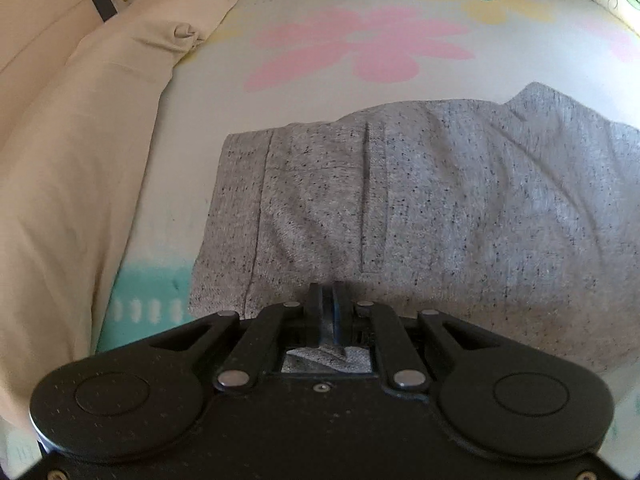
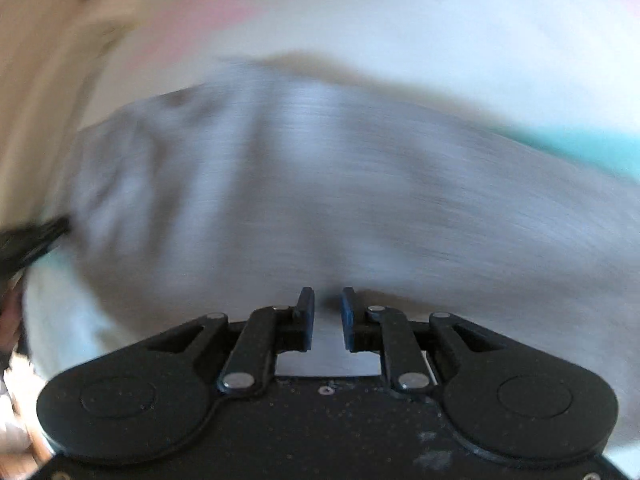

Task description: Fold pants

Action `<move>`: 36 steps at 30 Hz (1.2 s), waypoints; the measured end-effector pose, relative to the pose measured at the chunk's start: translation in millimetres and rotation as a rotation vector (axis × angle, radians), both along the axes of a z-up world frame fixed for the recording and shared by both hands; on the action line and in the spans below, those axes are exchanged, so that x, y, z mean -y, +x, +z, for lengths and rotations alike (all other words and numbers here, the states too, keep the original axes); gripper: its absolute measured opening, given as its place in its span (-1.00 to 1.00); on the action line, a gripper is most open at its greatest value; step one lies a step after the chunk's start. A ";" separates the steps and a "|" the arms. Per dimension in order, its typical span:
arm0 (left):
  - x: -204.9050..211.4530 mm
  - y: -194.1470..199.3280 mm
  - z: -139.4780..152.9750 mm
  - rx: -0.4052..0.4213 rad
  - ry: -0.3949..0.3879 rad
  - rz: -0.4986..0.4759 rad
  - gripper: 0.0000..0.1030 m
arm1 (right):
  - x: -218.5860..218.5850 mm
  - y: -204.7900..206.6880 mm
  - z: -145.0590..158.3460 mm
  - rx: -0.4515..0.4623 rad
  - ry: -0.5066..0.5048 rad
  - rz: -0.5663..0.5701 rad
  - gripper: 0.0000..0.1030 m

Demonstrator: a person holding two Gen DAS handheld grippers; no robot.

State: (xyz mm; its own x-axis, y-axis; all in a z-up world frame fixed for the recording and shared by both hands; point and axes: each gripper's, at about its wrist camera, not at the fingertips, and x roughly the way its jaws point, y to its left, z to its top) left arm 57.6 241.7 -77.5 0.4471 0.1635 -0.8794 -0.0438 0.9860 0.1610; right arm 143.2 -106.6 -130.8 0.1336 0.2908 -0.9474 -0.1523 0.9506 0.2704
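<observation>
Gripping: our left gripper [image 1: 328, 300] has its two fingers pinched together on the near edge of the grey pants [image 1: 400, 200], a fold of speckled cloth caught between the pads and showing through the frame window just behind them.
Right tool: our right gripper [image 2: 327, 312] has its fingers parted with a clear gap, nothing between them; the blue pads [image 2: 347, 320] sit just above the grey pants [image 2: 300, 180], and we cannot tell whether they touch the cloth.
Pants: they lie folded into a broad block straight ahead of the left fingers, spread flat on the bed sheet [image 1: 304, 92], a hemmed band along the edge to the left of the fingers and a lengthwise seam running away from the tips.
Blur: the right wrist view is heavily smeared, so the folds there cannot be read.
Left of the tool: a cream blanket [image 1: 72, 140] is bunched alongside the sheet, well apart from the pants.
Beyond: past the far edge of the pants, a pink flower print [image 1: 360, 48] and, farther still, a yellow flower print [image 1: 480, 0] mark the pale sheet.
</observation>
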 end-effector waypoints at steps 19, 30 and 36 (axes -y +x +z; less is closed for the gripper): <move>94.5 -4.3 75.4 0.140 -0.057 -0.125 -0.73 | 244.6 -19.0 46.1 0.180 -0.153 -0.434 -0.64; 249.7 51.2 56.1 0.094 -0.159 -0.332 -0.72 | 320.6 -52.0 32.1 0.142 -0.172 -0.540 -0.70; 289.3 82.3 7.8 0.017 -0.123 -0.313 -0.72 | 383.4 -85.6 60.6 0.238 -0.126 -0.611 -0.57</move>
State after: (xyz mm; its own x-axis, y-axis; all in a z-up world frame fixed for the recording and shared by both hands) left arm 139.9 -47.5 -69.8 0.4733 -0.0913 -0.8762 0.2625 0.9640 0.0413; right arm 57.5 -489.9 -70.2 0.4487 -0.0149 -0.8936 0.3821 0.9071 0.1768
